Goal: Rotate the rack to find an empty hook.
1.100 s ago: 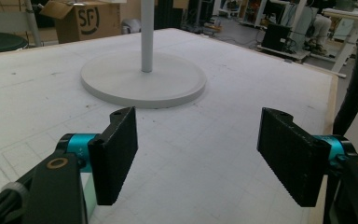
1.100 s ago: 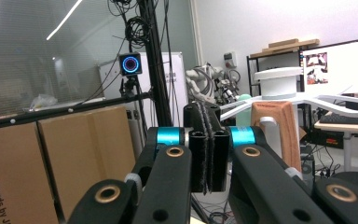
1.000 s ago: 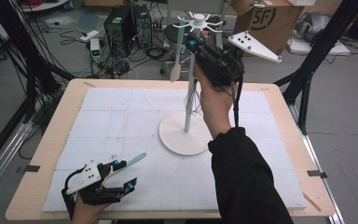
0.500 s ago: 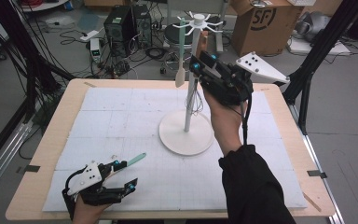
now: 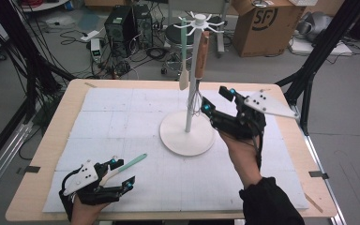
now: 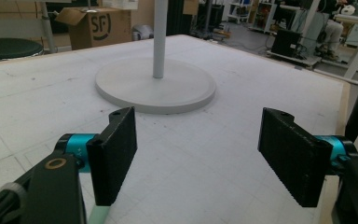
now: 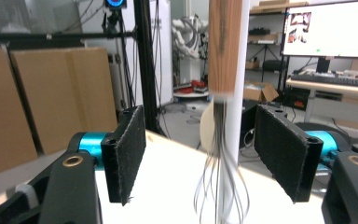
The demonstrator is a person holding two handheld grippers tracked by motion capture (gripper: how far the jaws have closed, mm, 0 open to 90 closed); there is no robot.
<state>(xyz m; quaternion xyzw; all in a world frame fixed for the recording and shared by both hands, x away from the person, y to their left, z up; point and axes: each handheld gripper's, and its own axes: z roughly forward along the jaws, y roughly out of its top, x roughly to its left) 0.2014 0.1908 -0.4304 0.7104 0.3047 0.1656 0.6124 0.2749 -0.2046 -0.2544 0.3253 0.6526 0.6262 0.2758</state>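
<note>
Two sets of jaws stand apart: the right gripper [image 5: 215, 100] has just been opening beside the whisk [image 5: 200, 56], which hangs on the rack [image 5: 187, 138] with a spatula [image 5: 183, 56]. Left gripper [image 5: 122, 171], open, rests over another spatula [image 5: 130, 162] not yet hung. Hooks too small to read.

The high view looks forward and down from above the near edge of the table [image 5: 42, 154], far enough back to take in its whole top, with the white stand [image 5: 187, 136] at frame centre. The left gripper view sits low and close over the table [image 6: 242, 93], facing the stand [image 6: 156, 88] in its upper middle. The right gripper view looks level, very near the stand's pole [image 7: 235, 140] and the hanging whisk [image 7: 221, 186]; all three views share this stand.
</note>
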